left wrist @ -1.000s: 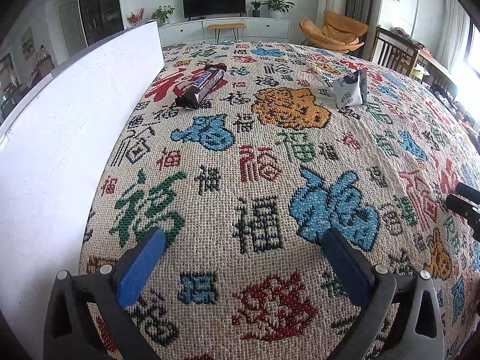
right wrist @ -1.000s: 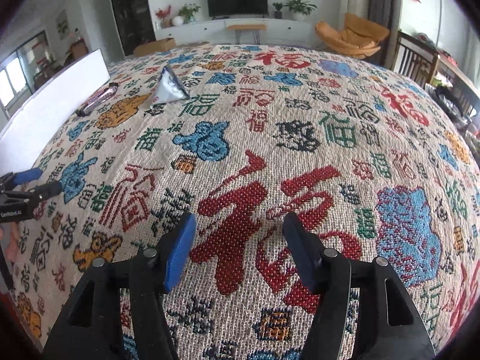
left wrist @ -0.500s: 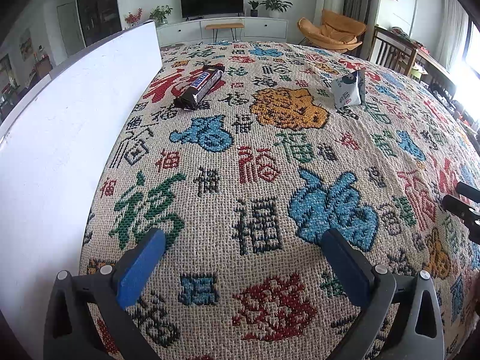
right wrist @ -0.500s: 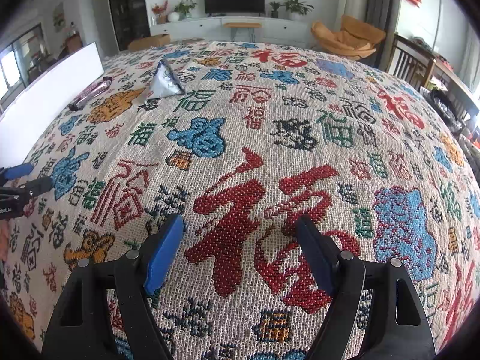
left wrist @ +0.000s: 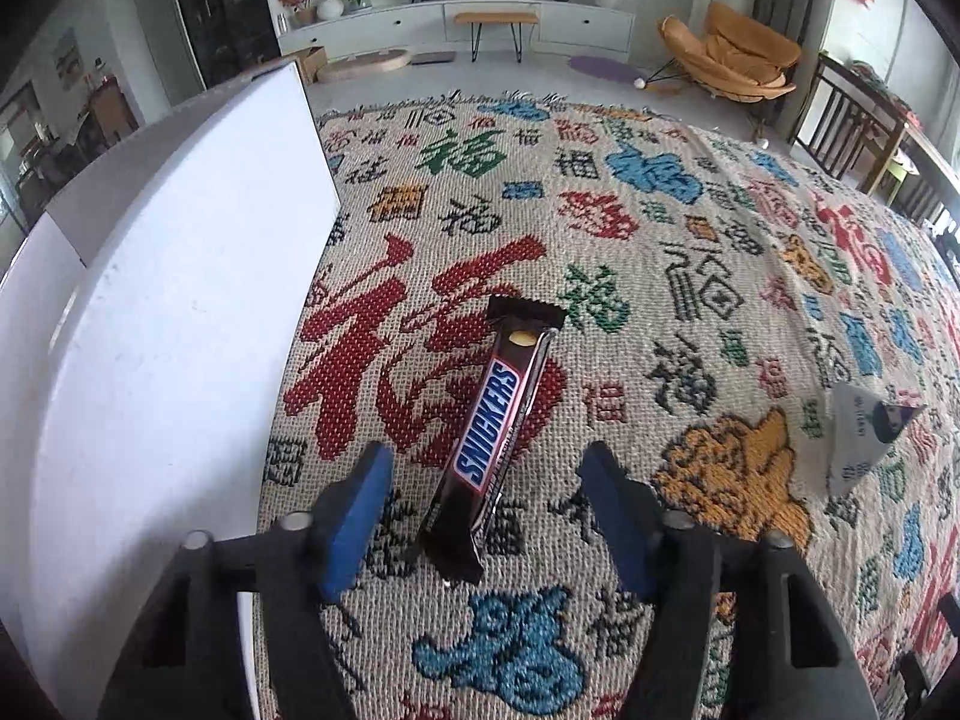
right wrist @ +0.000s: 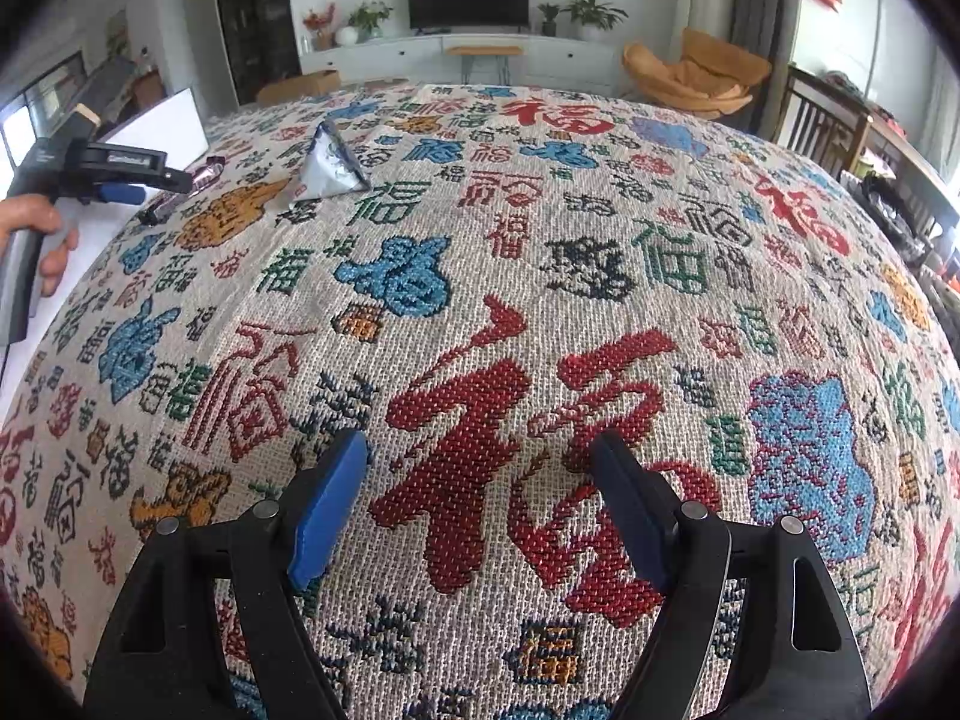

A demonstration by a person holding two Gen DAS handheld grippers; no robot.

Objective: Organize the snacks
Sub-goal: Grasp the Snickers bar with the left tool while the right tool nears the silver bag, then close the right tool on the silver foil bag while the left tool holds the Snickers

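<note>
A brown Snickers bar (left wrist: 489,432) lies on the patterned tablecloth (left wrist: 690,276), its near end between the blue pads of my left gripper (left wrist: 483,474). The jaws are closing around it, and a gap still shows on both sides of the bar. A silver triangular snack packet (left wrist: 864,438) sits to the right of it on the cloth. In the right wrist view, my right gripper (right wrist: 480,468) hovers open over a big red character with nothing between its fingers. Far left there, a hand holds the left gripper (right wrist: 150,183) over the bar (right wrist: 180,198), near the silver packet (right wrist: 327,171).
A tall white board (left wrist: 168,312) stands along the table's left edge, right beside the bar. Beyond the table are a TV cabinet (left wrist: 480,24), an orange lounge chair (left wrist: 732,60) and dark wooden chairs (left wrist: 852,120) at the right.
The left gripper has travelled forward across the cloth to the Snickers bar, which now lies between its jaws, and the jaws have narrowed. The right gripper's jaws widened and it stayed in place.
</note>
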